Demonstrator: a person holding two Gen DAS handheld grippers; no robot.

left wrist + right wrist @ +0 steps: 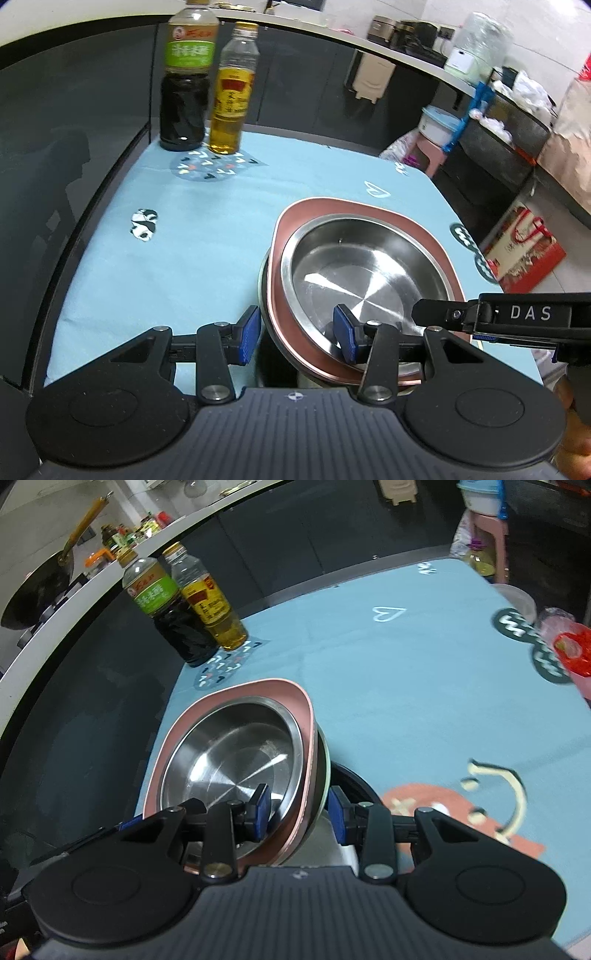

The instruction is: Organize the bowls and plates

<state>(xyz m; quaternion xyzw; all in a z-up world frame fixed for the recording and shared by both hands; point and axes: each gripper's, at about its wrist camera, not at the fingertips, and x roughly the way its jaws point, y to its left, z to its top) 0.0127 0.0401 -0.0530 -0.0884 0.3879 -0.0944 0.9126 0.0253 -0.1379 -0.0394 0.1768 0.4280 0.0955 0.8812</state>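
Observation:
A steel bowl (365, 273) sits inside a pink rounded plate (369, 210), stacked on darker dishes (263, 284) on the blue cloth. The stack also shows in the right wrist view, steel bowl (229, 760) in pink plate (255, 690). My left gripper (295, 332) straddles the stack's near left rim, one blue pad inside the bowl, one outside; the jaws stand apart. My right gripper (299, 808) straddles the near right rim the same way, with a gap to the dishes. The right gripper's body (517, 317) shows at the right in the left wrist view.
A dark soy sauce bottle (186, 85) and an oil bottle (232, 92) stand at the table's far left corner. A red plastic bag (572, 653) and a clear container (517, 598) sit at the right edge. Counters and a pink stool (428, 147) lie beyond.

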